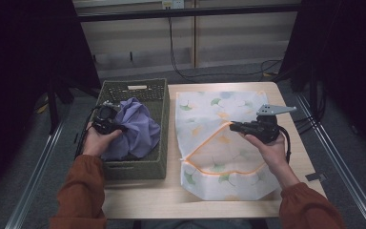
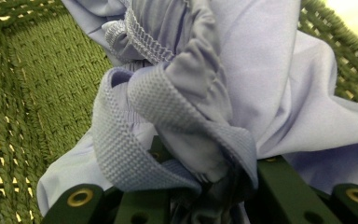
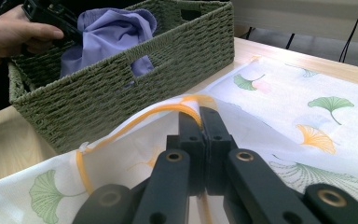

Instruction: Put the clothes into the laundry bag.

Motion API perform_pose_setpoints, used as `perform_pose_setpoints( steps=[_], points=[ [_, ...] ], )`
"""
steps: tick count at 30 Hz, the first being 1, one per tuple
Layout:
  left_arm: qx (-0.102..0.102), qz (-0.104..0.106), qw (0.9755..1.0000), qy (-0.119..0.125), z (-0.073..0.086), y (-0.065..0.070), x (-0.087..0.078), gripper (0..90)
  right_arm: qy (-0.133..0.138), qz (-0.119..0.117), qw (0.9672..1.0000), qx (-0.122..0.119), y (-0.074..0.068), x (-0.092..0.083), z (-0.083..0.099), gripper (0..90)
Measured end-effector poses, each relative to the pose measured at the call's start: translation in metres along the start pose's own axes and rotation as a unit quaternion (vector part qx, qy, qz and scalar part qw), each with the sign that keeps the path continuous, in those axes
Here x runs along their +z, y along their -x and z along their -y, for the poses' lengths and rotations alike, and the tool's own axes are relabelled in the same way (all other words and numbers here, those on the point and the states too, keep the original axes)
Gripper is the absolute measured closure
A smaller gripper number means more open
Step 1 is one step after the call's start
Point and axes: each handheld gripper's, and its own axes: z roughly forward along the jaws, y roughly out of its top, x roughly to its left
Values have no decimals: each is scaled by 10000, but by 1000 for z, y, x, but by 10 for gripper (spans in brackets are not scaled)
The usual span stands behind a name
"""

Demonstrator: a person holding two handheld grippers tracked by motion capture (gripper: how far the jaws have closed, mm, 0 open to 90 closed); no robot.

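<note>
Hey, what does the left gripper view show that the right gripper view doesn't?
Left gripper view alone: the ribbed elastic band of the lavender garment up close, bunched between the left gripper's jaws, with the green basket's woven inside wall.

Right gripper view alone: the right gripper shut on the orange-trimmed opening of the white leaf-print bag, lying on the wooden table.

Both: the lavender garment in the green basket.

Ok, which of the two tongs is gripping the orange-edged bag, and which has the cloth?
The right tongs are shut on the bag at its orange rim. The left tongs grip the purple cloth in the basket.
</note>
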Motion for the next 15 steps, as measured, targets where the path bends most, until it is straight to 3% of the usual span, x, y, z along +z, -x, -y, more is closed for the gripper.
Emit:
perform_pose_setpoints(
  steps=[7, 8, 10, 15],
  points=[
    [-201, -12, 9989, 432, 4, 0, -11, 760, -1, 9, 10000, -2, 0, 0, 0, 892],
    [-153, -46, 9987, 482, 5, 0, -12, 760, -1, 8, 10000, 1, 0, 0, 0, 892],
    [-262, 35, 9976, 634, 6, 0, -15, 760, 0, 12, 10000, 7, 0, 0, 0, 893],
    [-238, -26, 9970, 732, 6, 1, -23, 760, 10, 5, 10000, 6, 1, -1, 0, 893]
  ],
)
